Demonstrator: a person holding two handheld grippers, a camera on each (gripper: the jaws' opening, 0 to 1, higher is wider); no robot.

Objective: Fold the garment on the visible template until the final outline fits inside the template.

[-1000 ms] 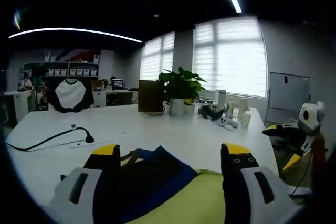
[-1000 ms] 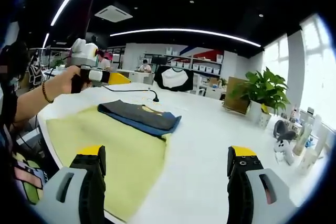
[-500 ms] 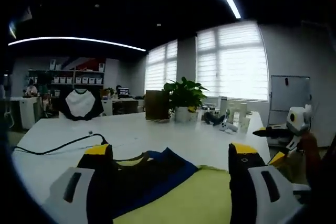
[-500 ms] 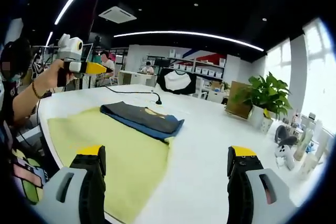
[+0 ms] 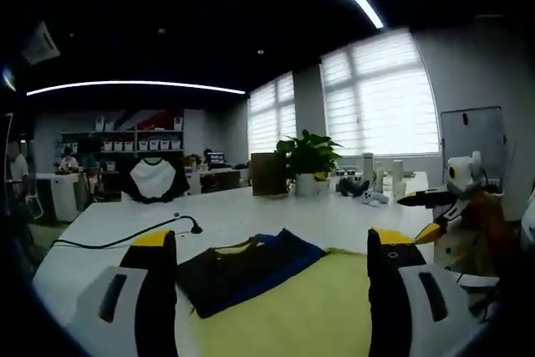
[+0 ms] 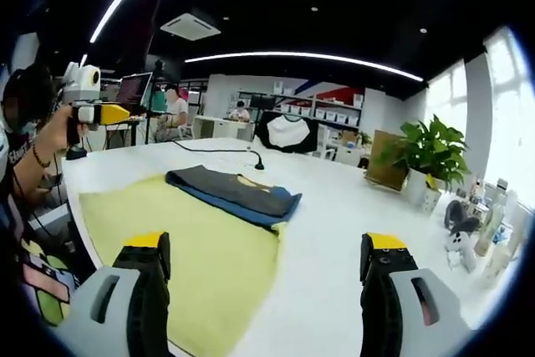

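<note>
Garment (image 6: 232, 192), folded into a dark, flat bundle with a blue edge and a bit of yellow print on top; lying left of centre in the right gripper view, on the far part of the yellow-green template (image 6: 196, 248). Same bundle (image 5: 247, 267) low in the middle of the left gripper view, between the two jaws, resting on the template's (image 5: 309, 307) upper left corner, with its near-left corner seeming to reach just past the mat edge. Template spread flat on a white table (image 6: 334, 232), running from the lower left of the right gripper view toward centre.

Left gripper (image 5: 272, 244) at the bottom of its own view, yellow-tipped jaws spread wide apart, nothing between them, held above the cloth and touching none of it. Also seen far left in the right gripper view (image 6: 117, 113), gripped by a hand (image 6: 58, 131) with a bracelet on the wrist.

Right gripper (image 6: 267, 244) at the bottom of its own view, jaws likewise wide apart and empty, clear of template and garment. Visible too at the right edge of the left gripper view (image 5: 422, 206), lifted off the table.

Black cable (image 5: 125, 238) trailing across the table at left, beyond the garment. Potted plant (image 6: 426, 160) on the table at right, near bright windows. Black-and-white shirt (image 6: 288, 131) displayed in the background at upper centre.
</note>
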